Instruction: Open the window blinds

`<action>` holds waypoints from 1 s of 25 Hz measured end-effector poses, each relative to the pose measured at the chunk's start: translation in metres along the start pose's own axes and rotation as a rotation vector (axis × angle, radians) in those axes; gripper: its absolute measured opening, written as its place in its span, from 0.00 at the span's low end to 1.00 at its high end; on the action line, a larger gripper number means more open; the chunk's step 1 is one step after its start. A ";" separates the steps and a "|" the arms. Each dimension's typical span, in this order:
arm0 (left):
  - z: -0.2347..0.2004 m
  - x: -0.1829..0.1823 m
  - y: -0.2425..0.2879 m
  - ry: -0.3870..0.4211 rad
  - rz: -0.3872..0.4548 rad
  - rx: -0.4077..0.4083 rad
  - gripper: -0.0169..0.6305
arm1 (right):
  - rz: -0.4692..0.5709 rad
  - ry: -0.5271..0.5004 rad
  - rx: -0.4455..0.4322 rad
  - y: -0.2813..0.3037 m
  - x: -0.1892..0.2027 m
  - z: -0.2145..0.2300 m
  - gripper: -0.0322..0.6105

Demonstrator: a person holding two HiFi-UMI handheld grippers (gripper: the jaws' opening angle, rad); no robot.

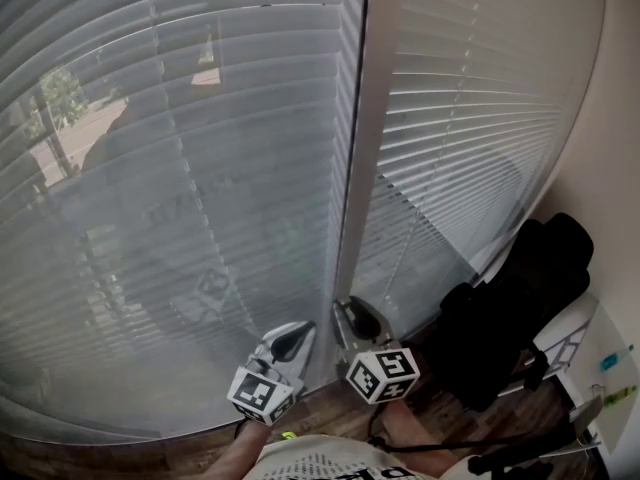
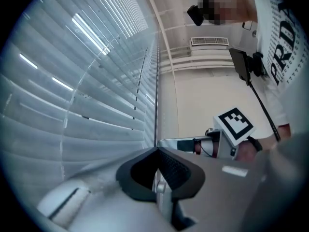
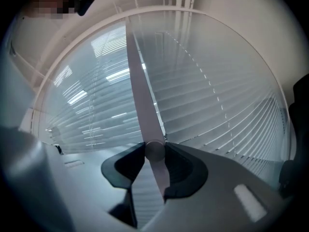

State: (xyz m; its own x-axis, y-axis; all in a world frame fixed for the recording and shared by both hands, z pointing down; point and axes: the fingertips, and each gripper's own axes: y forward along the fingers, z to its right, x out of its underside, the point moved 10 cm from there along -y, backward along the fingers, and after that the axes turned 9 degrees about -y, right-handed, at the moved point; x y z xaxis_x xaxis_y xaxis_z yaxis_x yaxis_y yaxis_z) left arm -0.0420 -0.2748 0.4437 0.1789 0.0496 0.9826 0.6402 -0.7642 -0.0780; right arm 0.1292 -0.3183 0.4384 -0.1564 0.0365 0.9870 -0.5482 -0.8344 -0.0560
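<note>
Far L: the L blind (image 1: pixel 180 168) hangs fully down in front of me, slats tilted enough that a tree (image 1: pixel 60 98) and pale ground show dimly thru them. My L gripper (image 1: pixel 290 341) sits low at that blind's R edge, pointing at the blinds. Its jaws are clenched tip to tip w/ nothing btwn the pads, only the hollow behind them. Just R of it runs the pale upright post (image 1: pixel 366 188) btwn the two windows. My R gripper (image 1: pixel 358 320) is right beside the L one, at the foot of that post, and it's grasping the wand (image 3: pixel 140 91). In the R gripper view the grey rod comes down from the top of the blinds and passes straight btwn the two dark pads, both pressing on it, w/ its lower end past them. The R blind (image 1: pixel 470 118) is down too, slats more closed, little showing thru, and a thin cord (image 1: pixel 403 253) runs down it. Far R, by the wall, a black bundle (image 1: pixel 520 308) lies on a white chair (image 1: pixel 568 336); bag or coat, can't tell. Wood floor (image 1: pixel 330 413) under both grippers.
</note>
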 end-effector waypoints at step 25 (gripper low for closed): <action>0.004 -0.002 -0.006 -0.004 0.008 -0.005 0.01 | -0.046 -0.213 -0.034 -0.004 -0.010 0.001 0.26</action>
State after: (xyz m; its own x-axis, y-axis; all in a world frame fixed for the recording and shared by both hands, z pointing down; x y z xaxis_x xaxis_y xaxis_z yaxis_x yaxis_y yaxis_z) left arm -0.0430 -0.2676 0.4410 0.1871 0.0461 0.9813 0.6351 -0.7677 -0.0850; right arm 0.1339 -0.3158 0.4289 0.0447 -0.0458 0.9979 -0.5789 -0.8153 -0.0115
